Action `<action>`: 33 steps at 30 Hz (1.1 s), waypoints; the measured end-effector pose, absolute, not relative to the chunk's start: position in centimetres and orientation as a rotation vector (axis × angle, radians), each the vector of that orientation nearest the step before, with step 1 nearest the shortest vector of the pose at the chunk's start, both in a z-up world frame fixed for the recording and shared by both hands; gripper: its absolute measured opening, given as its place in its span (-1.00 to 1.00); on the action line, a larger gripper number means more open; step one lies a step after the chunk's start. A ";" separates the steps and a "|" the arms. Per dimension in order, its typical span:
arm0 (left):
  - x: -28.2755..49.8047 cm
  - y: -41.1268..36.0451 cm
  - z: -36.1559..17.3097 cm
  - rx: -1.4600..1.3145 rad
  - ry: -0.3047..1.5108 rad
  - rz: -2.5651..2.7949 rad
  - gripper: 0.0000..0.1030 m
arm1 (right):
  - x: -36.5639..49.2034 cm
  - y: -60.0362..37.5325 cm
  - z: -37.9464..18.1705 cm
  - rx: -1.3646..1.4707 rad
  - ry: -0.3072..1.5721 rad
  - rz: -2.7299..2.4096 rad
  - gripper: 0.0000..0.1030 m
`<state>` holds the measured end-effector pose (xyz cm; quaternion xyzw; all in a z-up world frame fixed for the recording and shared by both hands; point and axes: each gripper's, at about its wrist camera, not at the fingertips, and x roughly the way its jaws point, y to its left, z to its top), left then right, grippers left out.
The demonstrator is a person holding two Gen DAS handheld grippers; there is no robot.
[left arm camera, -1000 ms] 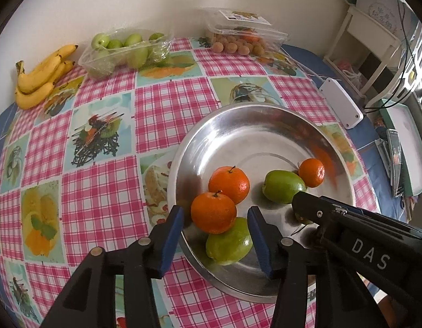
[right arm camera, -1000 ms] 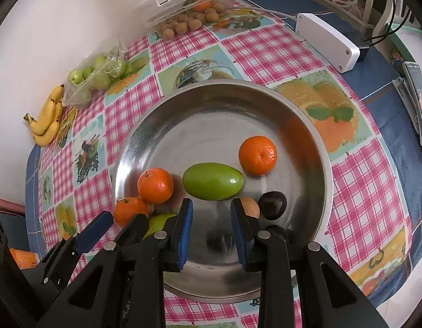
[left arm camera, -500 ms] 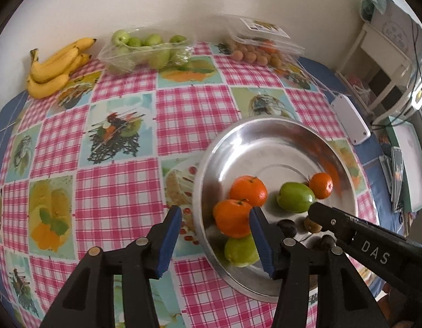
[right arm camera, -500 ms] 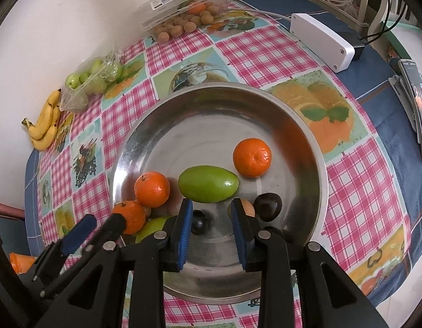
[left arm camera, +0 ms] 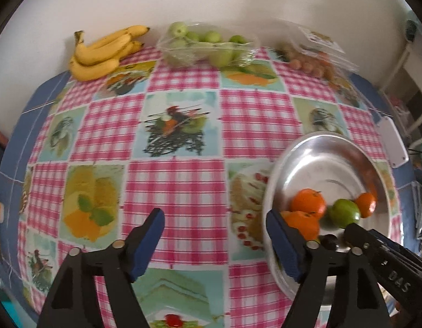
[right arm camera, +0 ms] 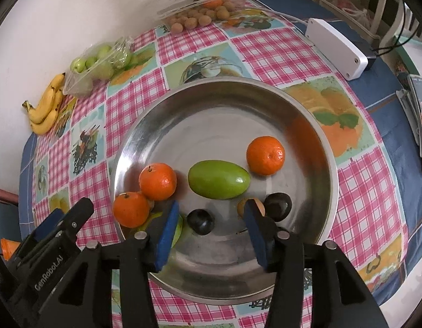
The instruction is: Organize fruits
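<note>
The left gripper says "GenRobot.AI", the right gripper "DAS"; both have just been opening, fingers empty.

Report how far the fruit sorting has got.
Done: three oranges, a green fruit and small dark fruits lie in the metal bowl. In hand: nothing; the right gripper and left gripper have just been opening, both empty. Left: bananas, bagged green fruit and the clear box.

bare tablecloth left of fruit-crowded metal bowl
</note>
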<state>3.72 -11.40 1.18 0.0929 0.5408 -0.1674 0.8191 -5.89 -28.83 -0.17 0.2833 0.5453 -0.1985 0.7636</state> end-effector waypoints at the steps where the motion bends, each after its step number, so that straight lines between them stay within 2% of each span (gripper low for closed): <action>1: 3.8 -11.2 1.1 0.195 1.154 -0.349 0.62 | -5.8 -28.8 -0.2 0.613 1.186 -0.428 0.11; 4: 4.1 -10.8 1.0 0.185 1.163 -0.329 0.64 | -5.6 -28.7 -0.4 0.598 1.196 -0.422 0.32; 6: 4.3 -10.7 0.7 0.191 1.170 -0.318 0.66 | -5.6 -28.5 -0.4 0.588 1.195 -0.414 0.33; 10: 4.3 -10.6 0.6 0.196 1.169 -0.305 0.96 | -5.4 -28.2 -0.4 0.565 1.197 -0.402 0.37; 11: 4.3 -10.6 0.7 0.199 1.163 -0.303 0.97 | -5.3 -28.1 -0.4 0.560 1.198 -0.400 0.40; 13: 4.3 -10.5 0.8 0.203 1.155 -0.300 1.00 | -5.2 -28.0 -0.4 0.553 1.196 -0.398 0.61; 17: 4.5 -10.3 0.8 0.207 1.141 -0.281 1.00 | -5.2 -27.8 -0.1 0.545 1.178 -0.389 0.67; 19: 4.7 -10.0 0.9 0.202 1.137 -0.277 1.00 | -5.1 -27.7 -0.2 0.542 1.168 -0.386 0.95; 33: 5.1 -8.6 0.9 0.163 1.107 -0.280 1.00 | -4.9 -26.7 0.2 0.484 1.135 -0.361 0.97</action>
